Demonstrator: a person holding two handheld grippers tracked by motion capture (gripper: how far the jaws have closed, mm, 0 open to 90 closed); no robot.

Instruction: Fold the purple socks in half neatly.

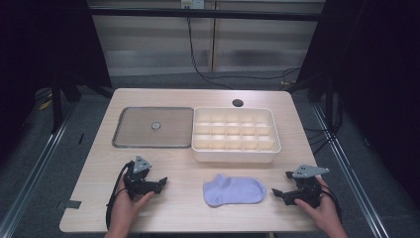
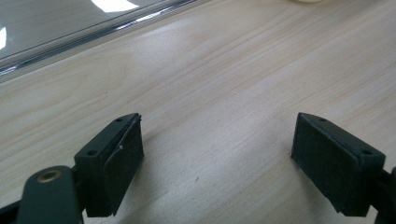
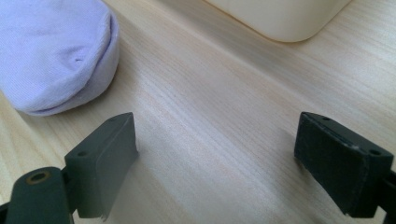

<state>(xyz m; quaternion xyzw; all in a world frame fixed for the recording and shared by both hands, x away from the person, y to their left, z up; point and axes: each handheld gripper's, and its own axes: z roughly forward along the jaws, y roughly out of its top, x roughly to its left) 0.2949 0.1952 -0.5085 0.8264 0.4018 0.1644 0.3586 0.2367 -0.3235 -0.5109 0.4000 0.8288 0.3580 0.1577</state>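
We hold both tools wide and empty, left tool (image 1: pixel 159 183) and right tool (image 1: pixel 278 194) flanking the sock (image 1: pixel 234 190) near the bench's front edge; a shallow pinch could drag it.

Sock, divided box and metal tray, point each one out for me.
Sock (image 1: pixel 234 190), high view, middle of the lilac fabric.
Divided box (image 1: pixel 234 155), high view, its near outer wall.
Metal tray (image 1: pixel 138 130), high view, bare floor left of the small round piece.

No readable text, label, brand, number or sign appears on anything in these views.
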